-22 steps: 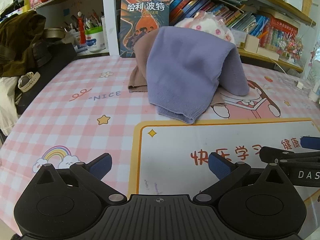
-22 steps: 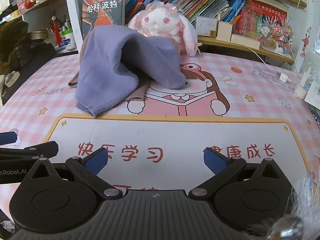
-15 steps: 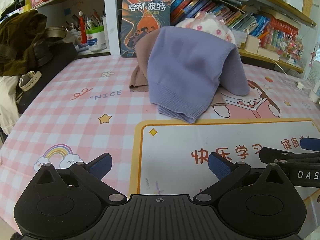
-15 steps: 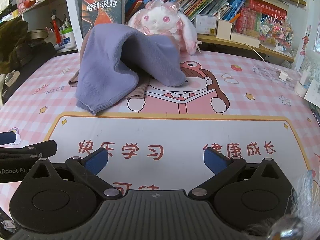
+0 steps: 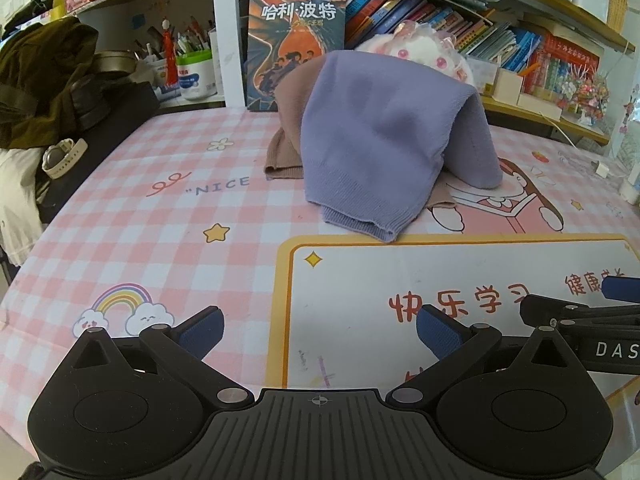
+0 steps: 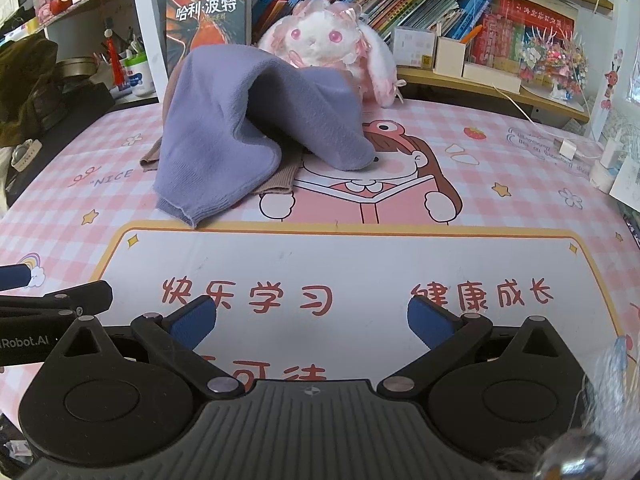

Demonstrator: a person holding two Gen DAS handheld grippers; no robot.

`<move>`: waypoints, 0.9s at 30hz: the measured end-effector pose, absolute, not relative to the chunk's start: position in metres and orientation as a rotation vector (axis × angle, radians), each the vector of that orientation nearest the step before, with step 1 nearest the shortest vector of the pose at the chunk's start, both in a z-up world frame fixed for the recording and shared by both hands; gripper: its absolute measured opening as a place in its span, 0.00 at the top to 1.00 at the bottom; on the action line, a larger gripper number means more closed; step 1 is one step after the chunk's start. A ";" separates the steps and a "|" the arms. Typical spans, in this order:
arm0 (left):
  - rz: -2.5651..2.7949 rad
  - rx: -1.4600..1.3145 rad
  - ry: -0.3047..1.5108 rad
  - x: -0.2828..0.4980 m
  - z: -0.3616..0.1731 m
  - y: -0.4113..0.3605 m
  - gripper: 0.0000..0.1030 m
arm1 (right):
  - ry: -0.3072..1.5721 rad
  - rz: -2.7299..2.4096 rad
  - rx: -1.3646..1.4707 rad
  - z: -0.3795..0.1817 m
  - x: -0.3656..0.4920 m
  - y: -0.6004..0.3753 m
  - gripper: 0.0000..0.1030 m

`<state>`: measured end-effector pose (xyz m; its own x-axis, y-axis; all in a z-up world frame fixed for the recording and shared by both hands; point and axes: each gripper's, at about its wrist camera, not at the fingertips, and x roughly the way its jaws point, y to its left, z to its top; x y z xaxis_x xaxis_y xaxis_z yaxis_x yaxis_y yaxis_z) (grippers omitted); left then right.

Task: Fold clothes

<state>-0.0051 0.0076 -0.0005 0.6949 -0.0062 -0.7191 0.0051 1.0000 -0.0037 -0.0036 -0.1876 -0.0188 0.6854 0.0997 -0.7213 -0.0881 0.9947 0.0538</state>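
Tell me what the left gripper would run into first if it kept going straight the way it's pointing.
Probably the desk mat itself: the open left gripper tilts down toward its white panel, with nothing between the jaws. The purple garment lies farther on; depth is hard to judge.

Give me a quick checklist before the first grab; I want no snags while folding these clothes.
1. Left tool open and empty: ok.
2. Right tool open and empty: ok.
3. Purple sweater lying flat: not ok, it is draped in a heap over the brown garment.
4. Sweater hem facing the tools, uncovered: ok.
5. Mat in front bare for folding: ok.
6. Sweater free of the plush rabbit behind: cannot tell.
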 end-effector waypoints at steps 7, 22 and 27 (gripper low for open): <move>-0.008 -0.003 0.805 -0.005 -0.001 0.008 0.00 | 0.813 0.101 0.015 -0.019 -0.005 -0.187 0.00; -0.007 -0.003 0.812 -0.003 -0.001 0.007 0.00 | 0.820 0.099 0.016 -0.019 -0.003 -0.187 0.00; -0.009 -0.003 0.821 -0.002 -0.002 0.007 0.00 | 0.823 0.099 0.017 -0.019 -0.003 -0.188 0.00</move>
<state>-0.0022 0.0067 -0.0020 0.6816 -0.0091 -0.7317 0.0064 1.0000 -0.0065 -0.0028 -0.1876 -0.0194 0.6754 0.0948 -0.7313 -0.0820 0.9952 0.0533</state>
